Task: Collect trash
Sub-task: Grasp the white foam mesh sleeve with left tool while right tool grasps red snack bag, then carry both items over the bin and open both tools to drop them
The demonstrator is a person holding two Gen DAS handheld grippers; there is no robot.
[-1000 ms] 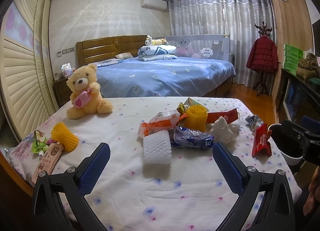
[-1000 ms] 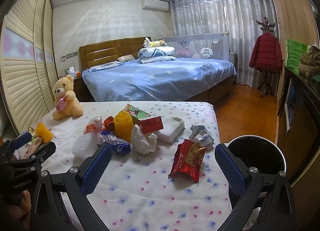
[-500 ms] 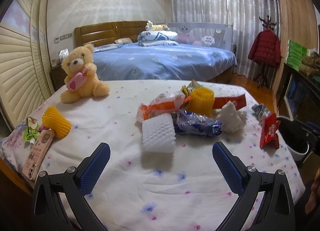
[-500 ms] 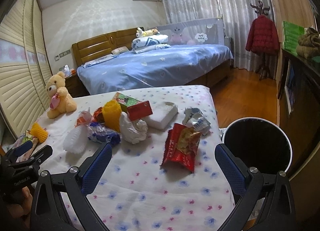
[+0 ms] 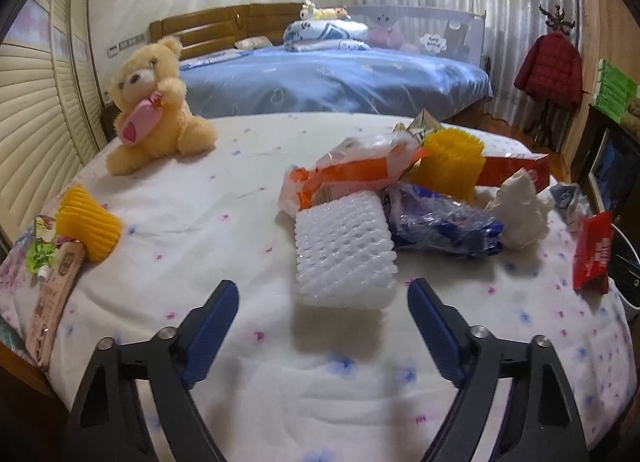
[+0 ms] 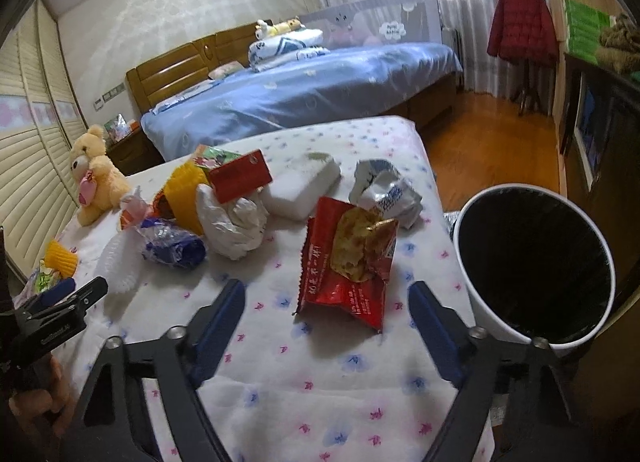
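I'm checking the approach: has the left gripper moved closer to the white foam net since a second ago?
Yes. The left gripper has come in toward the white foam net, which looms larger, its jaws partly closing with nothing between them.

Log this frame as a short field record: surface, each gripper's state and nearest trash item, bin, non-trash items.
surface: floral cloth
left gripper: open, jaws just been closing, empty, facing white foam net
right gripper: open, jaws just been closing, empty, facing red snack wrapper
bin: white bin with black liner, beside the surface's right edge
non-trash: teddy bear
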